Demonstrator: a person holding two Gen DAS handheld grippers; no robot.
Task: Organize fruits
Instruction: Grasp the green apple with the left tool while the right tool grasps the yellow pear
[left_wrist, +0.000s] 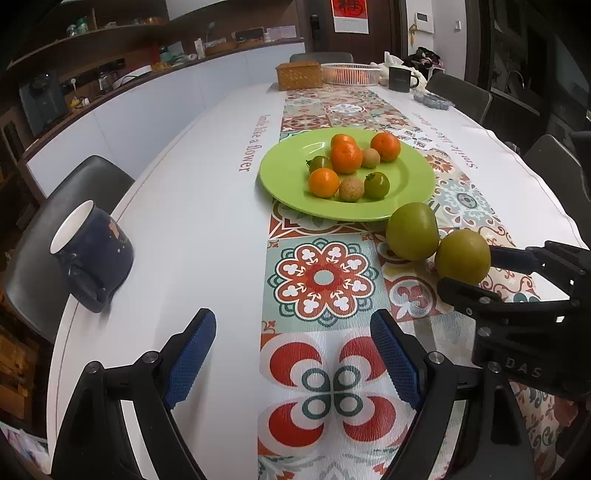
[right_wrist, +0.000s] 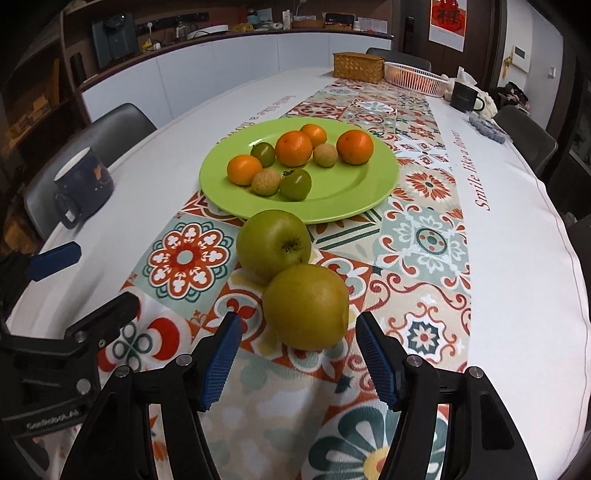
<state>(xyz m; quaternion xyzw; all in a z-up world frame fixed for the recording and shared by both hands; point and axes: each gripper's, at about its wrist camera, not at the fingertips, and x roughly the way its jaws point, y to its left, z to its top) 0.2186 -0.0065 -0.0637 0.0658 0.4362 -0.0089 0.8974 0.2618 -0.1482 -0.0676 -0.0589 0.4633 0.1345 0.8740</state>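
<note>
Pear (left_wrist: 462, 255) on bench runner, touching apple (left_wrist: 413, 231), just short of plate (left_wrist: 280, 184). Left-wrist view: left claw (left_wrist: 293, 363) released, empty, pear well off to its right; right claw (left_wrist: 476, 271) straddles pear.

Right-wrist view: pear (right_wrist: 306, 306) dead ahead between right claw (right_wrist: 299, 363) pads, not clamped; roundish, no long axis. Right hand nearer.

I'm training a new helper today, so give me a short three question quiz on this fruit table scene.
1. True or false: both large green fruits lie on the green plate.
2. How many orange fruits are on the plate?
3. Which gripper is lined up on the nearer green fruit: A left gripper, B right gripper?

Key: 1 false, they lie on the patterned runner. 2 four. 3 B, jaws open either side, not pressing.
</note>
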